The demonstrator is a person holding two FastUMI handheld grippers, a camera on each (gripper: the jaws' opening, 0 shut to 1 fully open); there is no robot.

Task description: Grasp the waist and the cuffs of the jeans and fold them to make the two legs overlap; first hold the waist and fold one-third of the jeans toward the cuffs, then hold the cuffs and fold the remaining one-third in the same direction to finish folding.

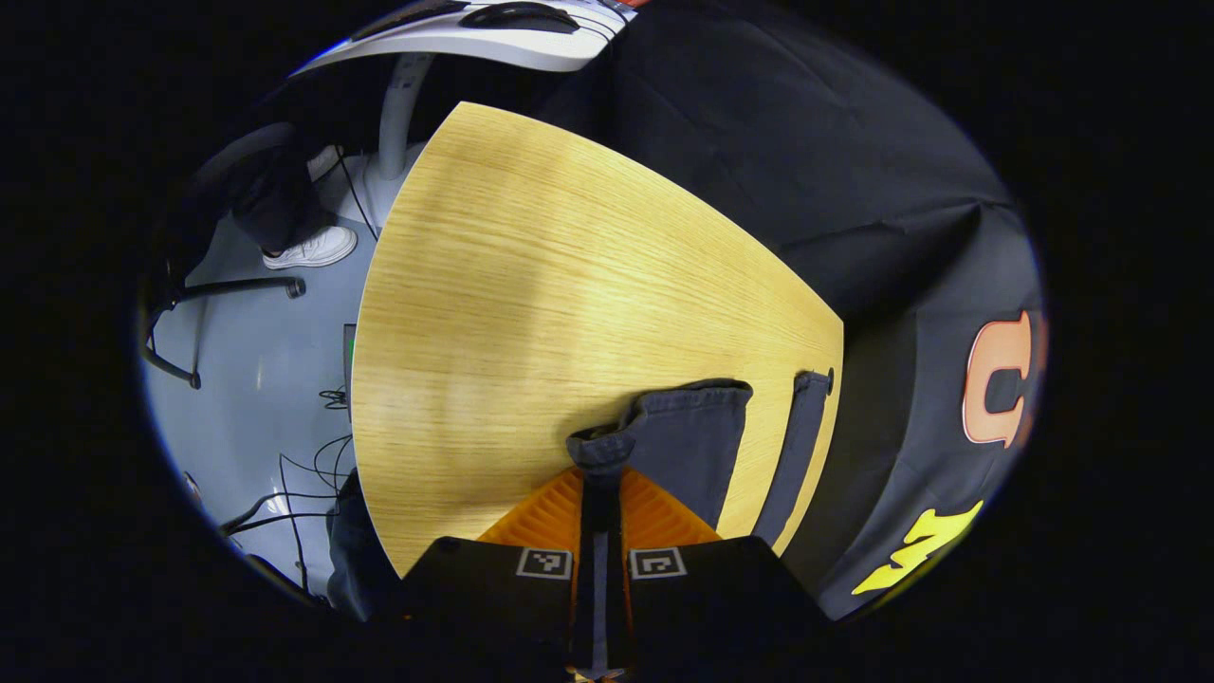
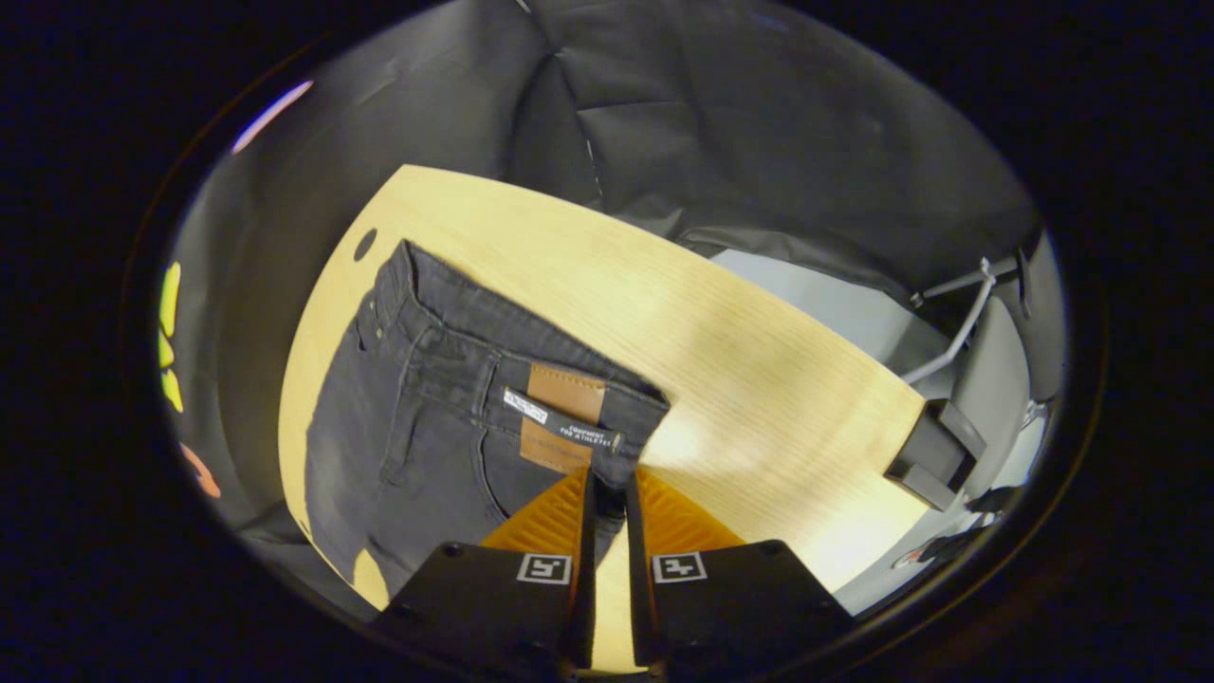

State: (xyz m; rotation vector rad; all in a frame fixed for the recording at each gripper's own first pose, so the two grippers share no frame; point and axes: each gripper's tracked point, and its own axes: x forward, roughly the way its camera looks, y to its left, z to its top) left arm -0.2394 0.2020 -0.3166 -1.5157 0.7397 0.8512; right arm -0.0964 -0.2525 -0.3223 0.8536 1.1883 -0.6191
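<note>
1. Left gripper view: the left gripper [image 1: 600, 479] is closed tight on a bunched edge of the jeans [image 1: 690, 446], which looks like a cuff end; both fingers pinch the dark cloth, which spreads ahead and to the right of the tips. A second dark strip [image 1: 795, 455], likely the other leg, lies apart along the table's right edge

2. Same view: the wooden table [image 1: 531, 285] stretches bare ahead of the gripper, so a fold could swing that way; grey floor [image 1: 256, 379] with cables and a white shoe [image 1: 313, 249] lie off its left edge

3. Right gripper view: the right gripper [image 2: 607, 498] is nearly closed on the waistband corner by the leather patch [image 2: 565, 394]; the grip looks firm, both fingers on cloth. The jeans [image 2: 427, 446] run back and left from the tips, waistband slanting up-left

4. Same view: bare table [image 2: 759, 379] lies right of the waist, a clamp-like bracket [image 2: 934, 455] at its far edge

5. Each gripper holds one end, so the long axis runs between them
</note>
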